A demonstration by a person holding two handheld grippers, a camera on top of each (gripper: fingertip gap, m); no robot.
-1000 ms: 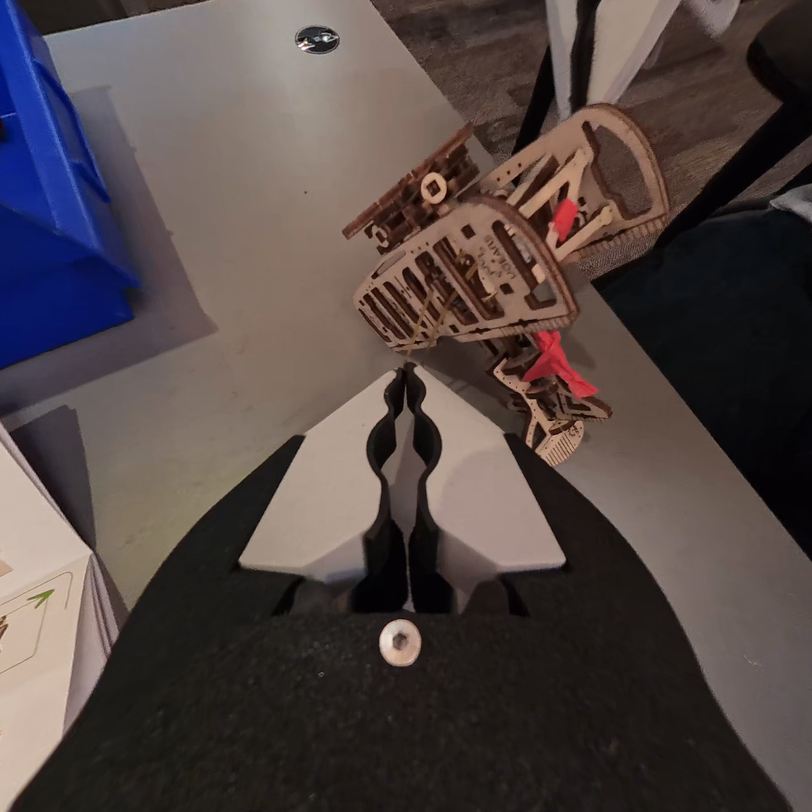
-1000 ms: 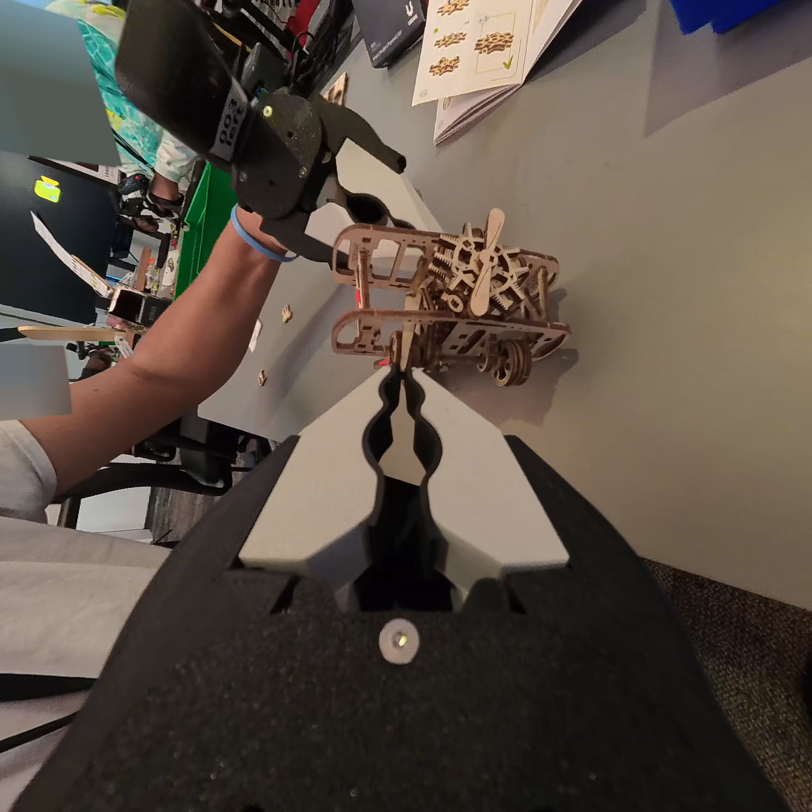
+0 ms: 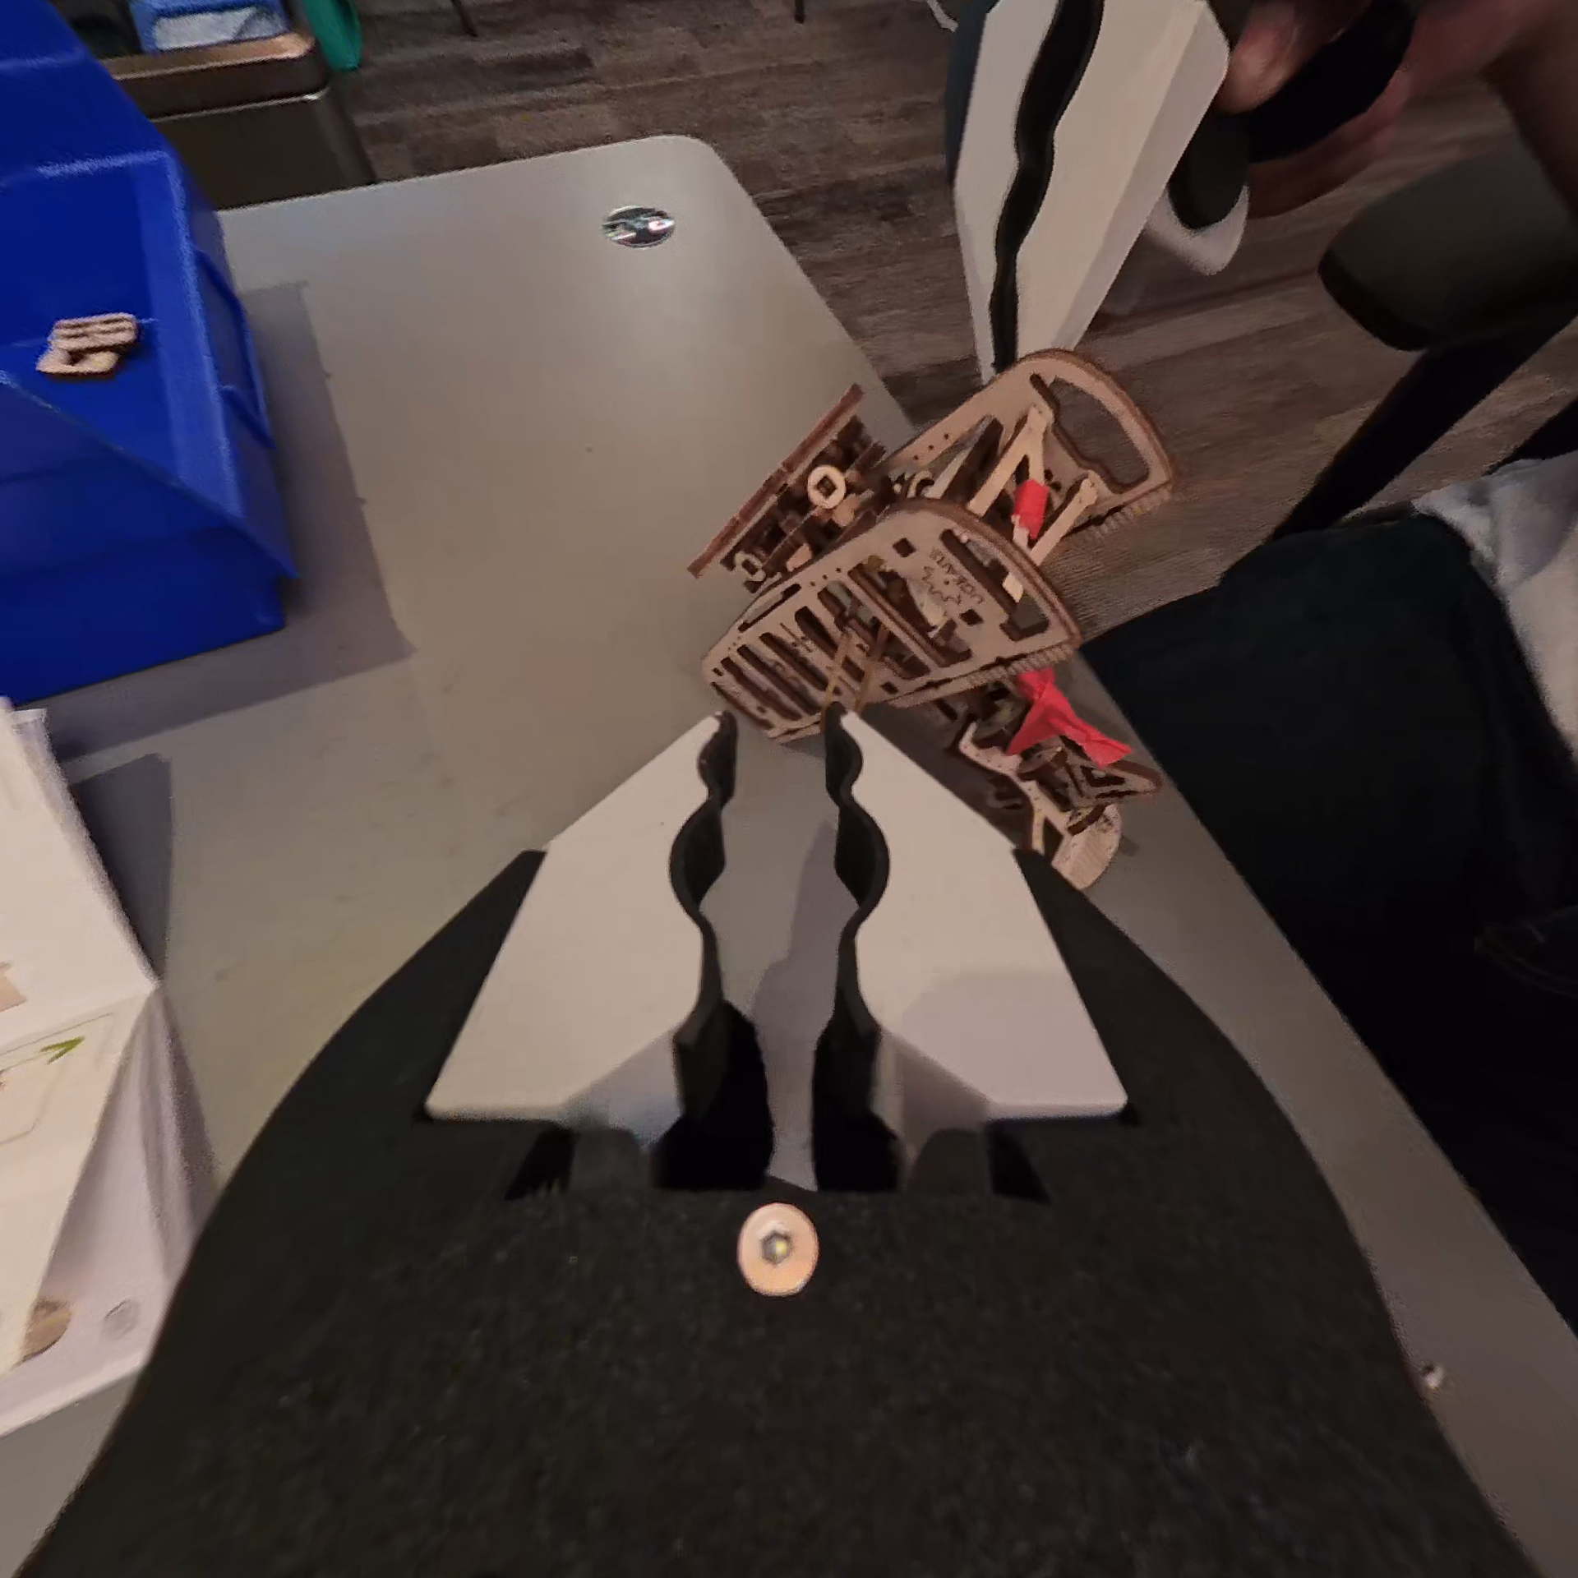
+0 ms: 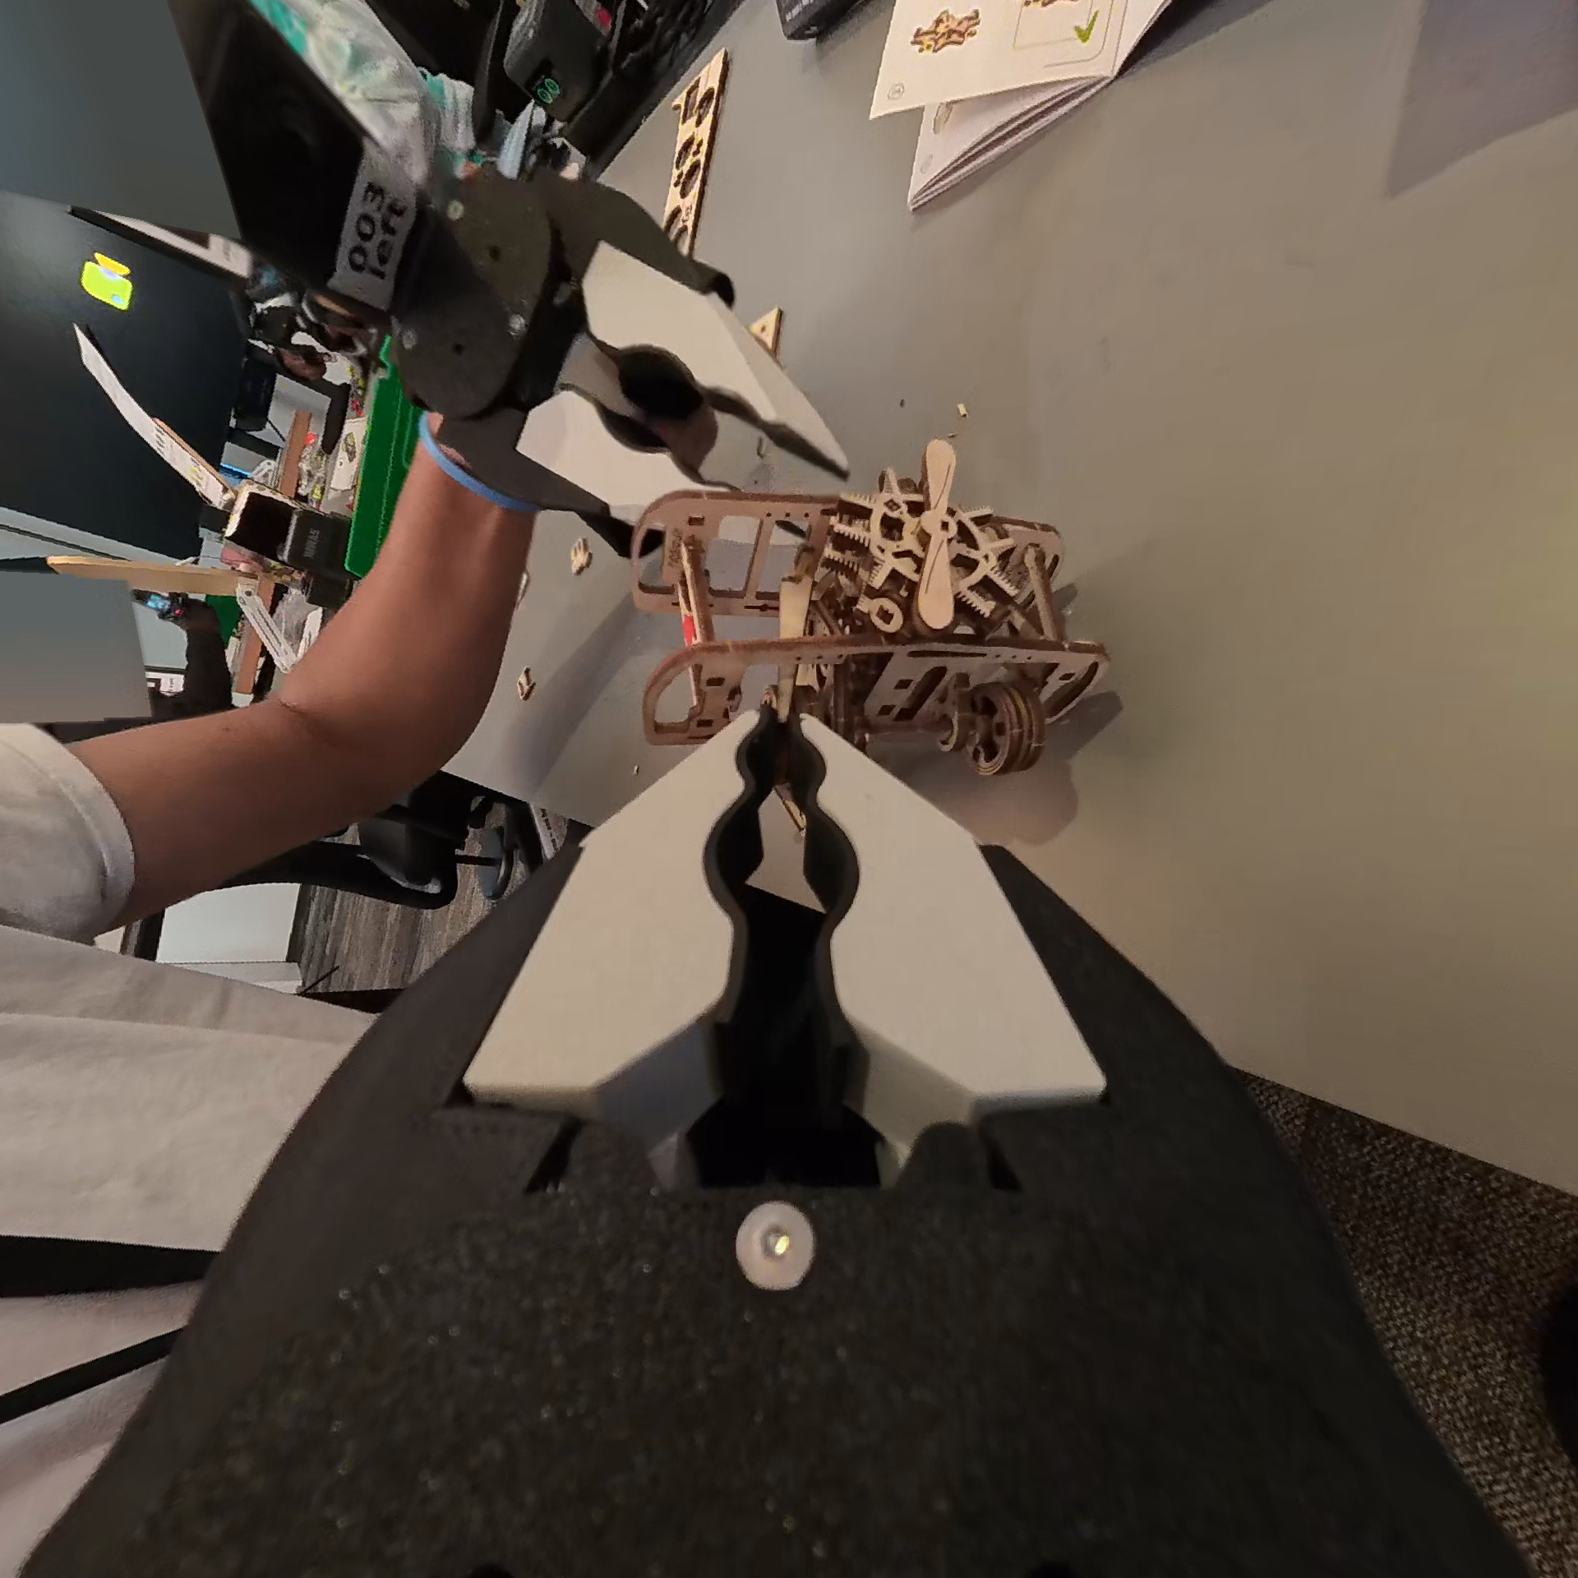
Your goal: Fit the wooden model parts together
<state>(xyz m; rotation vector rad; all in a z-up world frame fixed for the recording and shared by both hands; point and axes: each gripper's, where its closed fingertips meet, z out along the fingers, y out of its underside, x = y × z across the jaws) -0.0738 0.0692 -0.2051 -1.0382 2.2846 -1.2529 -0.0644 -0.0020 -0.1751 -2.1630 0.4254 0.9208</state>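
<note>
Right hand-held gripper (image 4: 781, 726) pinches a thin wooden strut (image 4: 784, 683) on the wooden biplane model (image 4: 871, 615), which overhangs the worktop (image 4: 1281, 427) edge; left hand-held gripper (image 3: 777, 734) hovers apart, fingers spread.

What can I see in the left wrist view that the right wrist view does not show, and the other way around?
Only the left wrist view shows the blue bin and the red pieces on the model.

Only the right wrist view shows the propeller, a wheel, the instruction booklet and the person's forearm.

Both show the wooden plane, the grey table, the left gripper with jaws apart, and the right gripper shut on a thin wooden piece.
</note>
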